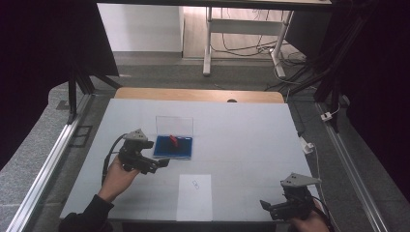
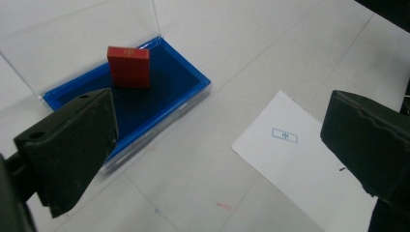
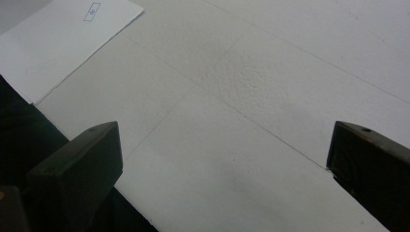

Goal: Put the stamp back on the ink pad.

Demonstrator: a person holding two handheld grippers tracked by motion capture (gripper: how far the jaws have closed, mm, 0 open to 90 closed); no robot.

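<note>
A blue tray (image 1: 173, 147) (image 2: 188, 94) with a clear upright lid (image 1: 174, 125) lies left of the table's middle. A small red block (image 1: 173, 140) (image 2: 128, 66) stands on edge inside it. My left gripper (image 1: 163, 163) (image 2: 217, 140) hovers just in front of the tray's near left corner, open, with nothing between its jaws. A white paper sheet (image 1: 195, 195) (image 2: 309, 164) (image 3: 63, 41) with a small printed box lies near the front edge. My right gripper (image 1: 265, 205) (image 3: 222, 164) stands open over bare table at the front right.
The white table surface (image 1: 241, 140) has a wooden strip at its far edge (image 1: 198, 94). Metal rails (image 1: 53, 154) run along both sides. A desk frame and cables (image 1: 241, 43) stand beyond the table.
</note>
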